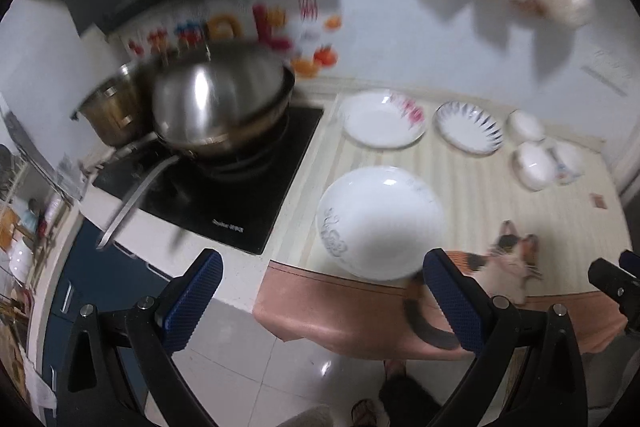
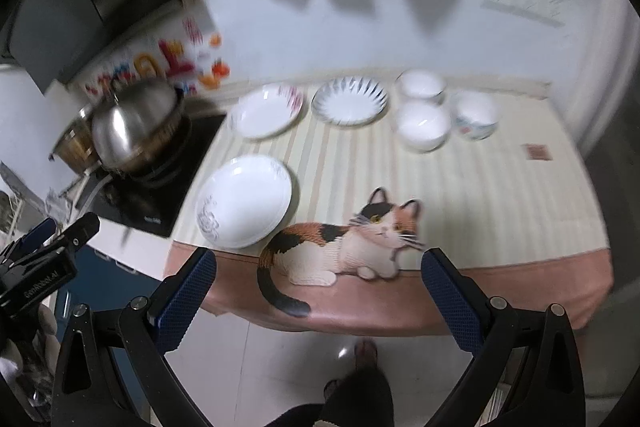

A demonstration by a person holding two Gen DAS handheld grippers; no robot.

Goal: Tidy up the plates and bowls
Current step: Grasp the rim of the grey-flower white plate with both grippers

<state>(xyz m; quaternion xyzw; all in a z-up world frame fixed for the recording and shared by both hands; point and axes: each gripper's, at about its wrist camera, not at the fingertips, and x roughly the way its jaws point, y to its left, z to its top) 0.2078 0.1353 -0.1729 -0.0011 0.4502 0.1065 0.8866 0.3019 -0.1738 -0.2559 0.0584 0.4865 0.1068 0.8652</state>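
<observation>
Three plates (image 2: pixel 245 202) lie flat, rims up, beside upright bowls (image 2: pixel 424 125).

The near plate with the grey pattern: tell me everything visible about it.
The plate is round, white and glossy, ceramic by its look, with a grey scroll motif on its near-left rim and a fainter mark on the far rim. It is shallow, empty and upright, flat on the striped cloth, near the front edge, beside the cooktop and left of the cat figure. Neither gripper touches it.

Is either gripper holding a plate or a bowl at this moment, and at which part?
Nothing is held. The left gripper and the right gripper are both open and empty, above the near table edge, short of the plates.
</observation>
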